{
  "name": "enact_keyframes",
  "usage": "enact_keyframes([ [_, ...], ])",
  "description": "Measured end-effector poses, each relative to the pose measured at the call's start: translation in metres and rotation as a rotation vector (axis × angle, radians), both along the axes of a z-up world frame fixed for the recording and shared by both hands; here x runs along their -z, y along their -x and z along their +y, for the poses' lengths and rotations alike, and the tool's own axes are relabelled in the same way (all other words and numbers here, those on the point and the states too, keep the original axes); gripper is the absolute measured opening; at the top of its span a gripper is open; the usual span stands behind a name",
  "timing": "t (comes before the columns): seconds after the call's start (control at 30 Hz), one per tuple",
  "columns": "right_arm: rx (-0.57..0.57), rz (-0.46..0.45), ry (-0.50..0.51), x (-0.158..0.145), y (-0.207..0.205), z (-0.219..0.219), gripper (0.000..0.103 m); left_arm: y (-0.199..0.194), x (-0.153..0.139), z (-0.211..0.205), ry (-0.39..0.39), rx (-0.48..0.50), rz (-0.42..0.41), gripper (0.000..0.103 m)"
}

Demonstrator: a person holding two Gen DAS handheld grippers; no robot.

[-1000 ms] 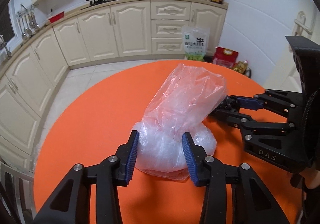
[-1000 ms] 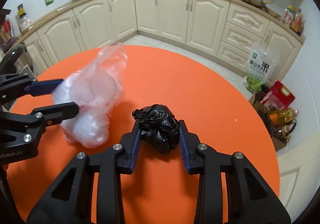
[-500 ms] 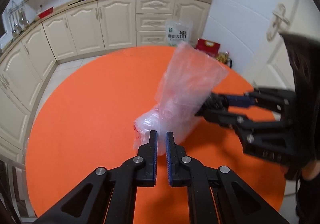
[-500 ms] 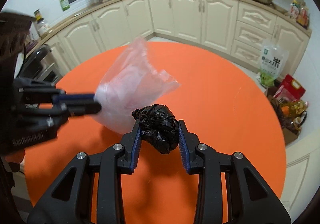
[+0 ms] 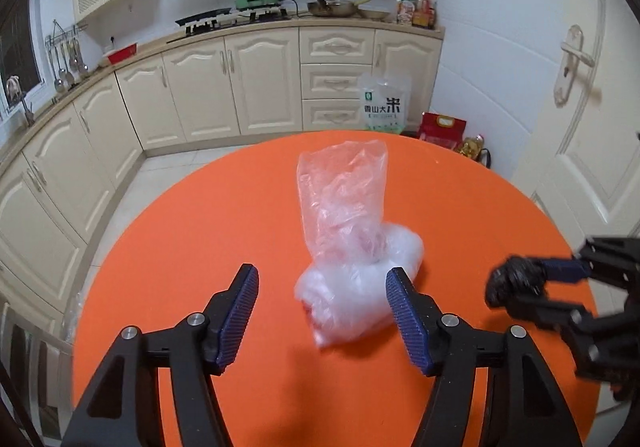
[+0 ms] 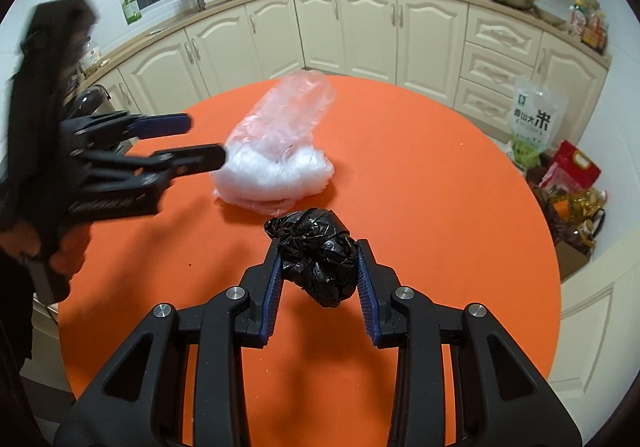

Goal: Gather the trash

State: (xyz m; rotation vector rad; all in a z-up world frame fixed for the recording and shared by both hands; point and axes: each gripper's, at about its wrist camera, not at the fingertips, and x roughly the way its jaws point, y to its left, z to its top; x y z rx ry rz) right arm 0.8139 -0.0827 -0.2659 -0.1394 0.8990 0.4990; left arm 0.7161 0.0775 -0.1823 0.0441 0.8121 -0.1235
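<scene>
My left tool (image 5: 322,311) has just spread open by the clear bag (image 5: 352,247) on the orange worktop (image 5: 200,247); my right tool (image 6: 318,279) clenches the black bag (image 6: 316,255).

A round orange table (image 5: 224,231) carries the things. On it lies one clear plastic bag (image 5: 352,267), crumpled and whitish at its base, with its open, loose end standing up, near the table's middle.

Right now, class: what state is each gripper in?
Left gripper: open, just opened, empty, clear plastic bag lying ahead of it.
Right gripper: shut on crumpled black plastic bag.
</scene>
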Motion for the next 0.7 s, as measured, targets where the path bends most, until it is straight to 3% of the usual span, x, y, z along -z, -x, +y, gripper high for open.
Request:
enact_keyframes([
  [0.07, 0.008, 0.001, -0.004, 0.0, -0.002, -0.002, 0.033, -0.017, 0.006, -0.003, 0.004, 0.048, 0.039, 0.068],
  [0.2, 0.019, 0.016, -0.014, 0.006, -0.007, -0.006, 0.033, -0.045, 0.018, -0.002, 0.009, 0.047, 0.08, 0.066],
  [0.27, 0.023, 0.022, -0.015, 0.009, -0.01, -0.008, 0.033, -0.056, 0.015, -0.003, 0.019, 0.061, 0.087, 0.06],
  [0.4, 0.032, 0.029, -0.031, 0.012, -0.012, -0.012, 0.033, -0.051, 0.01, -0.008, -0.055, 0.084, 0.068, 0.047],
  [0.47, 0.038, 0.027, -0.038, 0.012, -0.013, -0.015, 0.033, -0.04, 0.009, -0.01, -0.048, 0.073, 0.059, 0.032],
  [0.53, 0.042, 0.026, -0.05, 0.011, -0.011, -0.016, 0.033, -0.028, 0.009, -0.016, -0.029, 0.072, 0.046, 0.031],
  [0.7, 0.04, 0.017, -0.06, 0.006, 0.0, -0.019, 0.033, 0.001, 0.004, -0.022, 0.0, 0.063, 0.028, 0.015],
])
